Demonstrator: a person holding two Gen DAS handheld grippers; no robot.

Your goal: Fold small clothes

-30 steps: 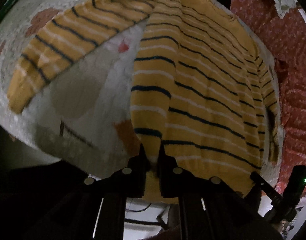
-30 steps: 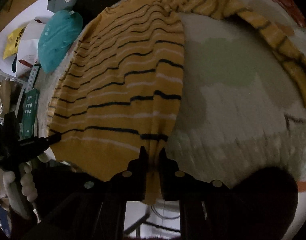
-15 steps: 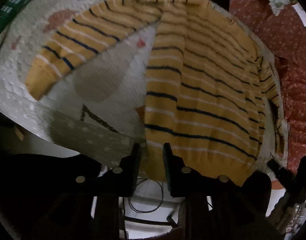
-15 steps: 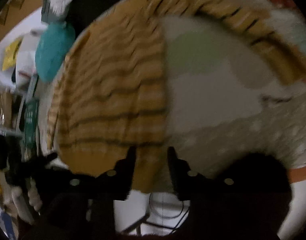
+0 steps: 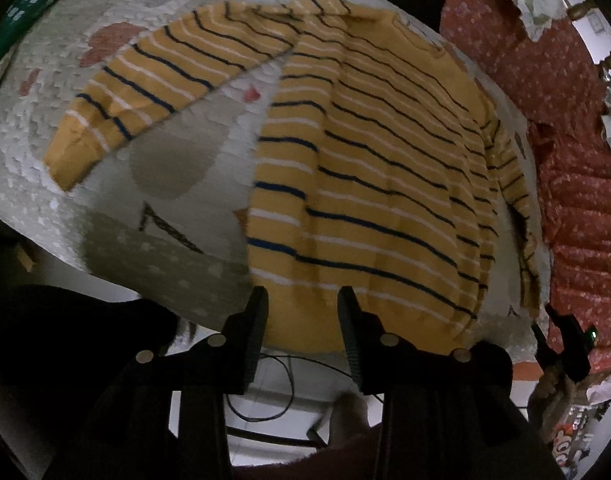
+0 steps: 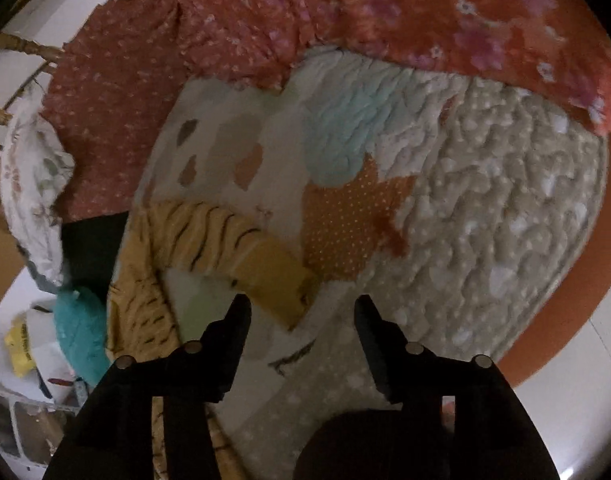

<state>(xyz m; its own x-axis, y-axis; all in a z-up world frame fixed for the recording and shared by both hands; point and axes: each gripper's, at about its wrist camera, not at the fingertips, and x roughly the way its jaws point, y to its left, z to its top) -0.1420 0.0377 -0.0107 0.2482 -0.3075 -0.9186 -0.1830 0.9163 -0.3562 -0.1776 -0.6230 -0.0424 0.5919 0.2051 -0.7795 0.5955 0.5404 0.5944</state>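
My left tongs [image 5: 303, 300] and right tongs [image 6: 301, 308] are both opening, gripping nothing. The striped sweater [image 5: 385, 184] lies flat on the quilt [image 5: 177, 168], sleeve [image 5: 153, 92] toward ten o'clock. No fold made yet; everything remains.

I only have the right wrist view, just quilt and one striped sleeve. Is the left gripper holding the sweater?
Observer: No. The left gripper hovers over the hem. Its fingers are opening and not pinching the cloth.
Operator: Where's the other sleeve?
Observer: The far sleeve lies spread on the quilt, angled away from the body.
Operator: Is the body flat?
Observer: Yes, the sweater body lies flat, with its hem at the quilt's near edge.
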